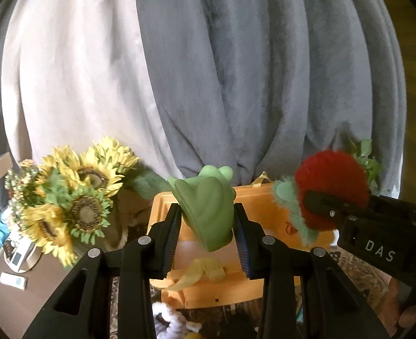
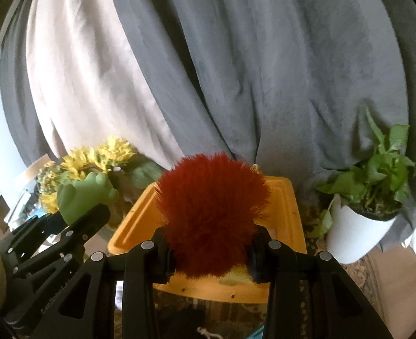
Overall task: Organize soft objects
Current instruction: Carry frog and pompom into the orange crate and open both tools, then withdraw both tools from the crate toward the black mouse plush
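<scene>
Green toy (image 1: 208,212) is pinched in the left gripper (image 1: 208,226), red fuzzy toy (image 2: 212,214) in the right gripper (image 2: 210,254); both hang over the orange bin (image 1: 264,197). Risk: soft bodies slipping from the pads and falling outside the bin. Patterned rug (image 1: 357,276) beneath; grey curtain (image 1: 250,70), sunflowers (image 1: 75,197) and potted plant (image 2: 372,186) behind.

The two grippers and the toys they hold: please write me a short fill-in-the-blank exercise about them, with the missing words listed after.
1. The left gripper is shut on a smooth ____ toy.
2. The right gripper is shut on a fluffy ____ plush.
3. Both toys hang above an ____ bin.
4. The potted plant stands in a ____ pot.

Missing words: green; red; orange; white
</scene>
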